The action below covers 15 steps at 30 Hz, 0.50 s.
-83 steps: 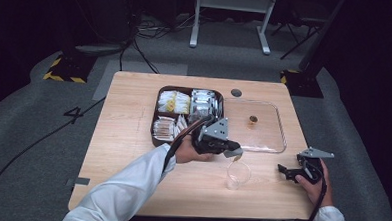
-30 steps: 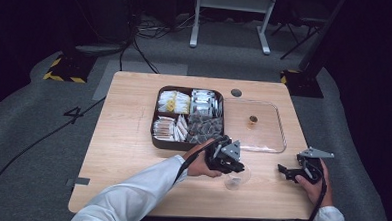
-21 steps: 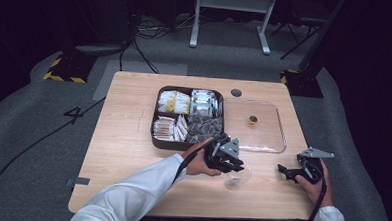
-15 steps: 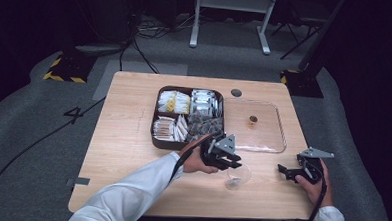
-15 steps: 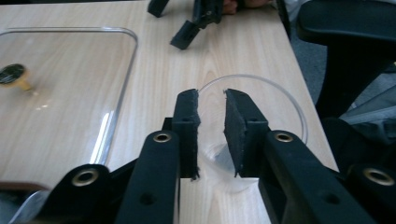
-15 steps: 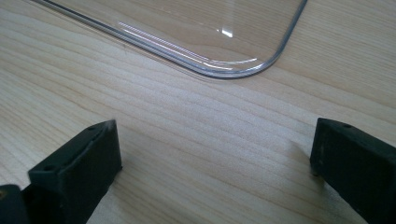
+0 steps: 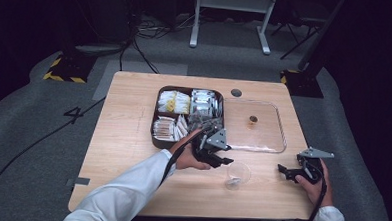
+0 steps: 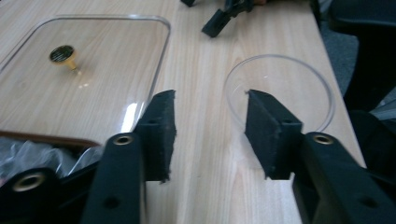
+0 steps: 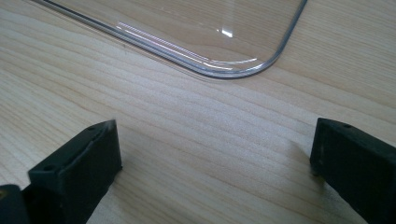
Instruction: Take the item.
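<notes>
A small clear plastic cup (image 7: 237, 174) stands on the wooden table (image 7: 127, 152) near its front edge. My left gripper (image 7: 226, 157) hovers just left of the cup, between it and the brown tray (image 7: 155, 139). Its jaws have just been opening and nothing is between them. In the left gripper view the gripper (image 8: 210, 98) stands open over bare wood, and the cup (image 8: 299, 88) lies partly behind the right-hand jaw. My right gripper (image 7: 284, 170) rests open at the front right. In its own view the right gripper (image 9: 215, 126) frames bare table.
The brown tray holds several groups of sachets (image 7: 173, 102). A clear flat lid (image 7: 263, 136) with a gold knob (image 7: 252, 119) lies right of it; its lid (image 8: 107, 60) and knob (image 8: 63, 53) show again, and its corner (image 9: 219, 37). A round hole (image 7: 236, 92) sits near the far edge.
My left gripper has drawn back from above the cup, up and toward the tray, and its jaws have spread apart. The right gripper has stayed put.
</notes>
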Available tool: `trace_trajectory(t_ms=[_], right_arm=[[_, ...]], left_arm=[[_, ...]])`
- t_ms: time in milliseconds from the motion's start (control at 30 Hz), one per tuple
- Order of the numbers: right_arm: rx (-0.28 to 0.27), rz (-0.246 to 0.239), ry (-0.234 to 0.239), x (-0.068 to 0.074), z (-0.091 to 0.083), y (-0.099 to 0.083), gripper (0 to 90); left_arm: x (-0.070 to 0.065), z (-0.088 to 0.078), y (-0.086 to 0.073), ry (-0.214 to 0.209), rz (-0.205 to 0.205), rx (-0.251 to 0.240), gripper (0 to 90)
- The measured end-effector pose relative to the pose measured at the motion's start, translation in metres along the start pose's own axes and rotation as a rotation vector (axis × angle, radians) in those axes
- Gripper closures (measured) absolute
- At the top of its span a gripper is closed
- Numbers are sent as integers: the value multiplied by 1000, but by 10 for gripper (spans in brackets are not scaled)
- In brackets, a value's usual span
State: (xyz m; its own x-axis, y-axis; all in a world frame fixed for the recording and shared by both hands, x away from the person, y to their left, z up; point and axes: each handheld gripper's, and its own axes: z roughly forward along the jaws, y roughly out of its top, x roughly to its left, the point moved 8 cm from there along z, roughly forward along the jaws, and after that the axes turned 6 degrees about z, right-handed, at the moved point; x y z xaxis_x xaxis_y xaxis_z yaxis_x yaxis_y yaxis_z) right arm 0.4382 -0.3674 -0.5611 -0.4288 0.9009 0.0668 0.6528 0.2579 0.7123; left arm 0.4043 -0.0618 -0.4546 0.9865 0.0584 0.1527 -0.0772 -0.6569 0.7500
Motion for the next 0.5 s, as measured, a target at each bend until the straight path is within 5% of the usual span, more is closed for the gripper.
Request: trace_trajectory(t_ms=[500], right_arm=[[0,0,0,0,0,0,20]], left_arm=[[5,-15,-22,80,-23,92,217]])
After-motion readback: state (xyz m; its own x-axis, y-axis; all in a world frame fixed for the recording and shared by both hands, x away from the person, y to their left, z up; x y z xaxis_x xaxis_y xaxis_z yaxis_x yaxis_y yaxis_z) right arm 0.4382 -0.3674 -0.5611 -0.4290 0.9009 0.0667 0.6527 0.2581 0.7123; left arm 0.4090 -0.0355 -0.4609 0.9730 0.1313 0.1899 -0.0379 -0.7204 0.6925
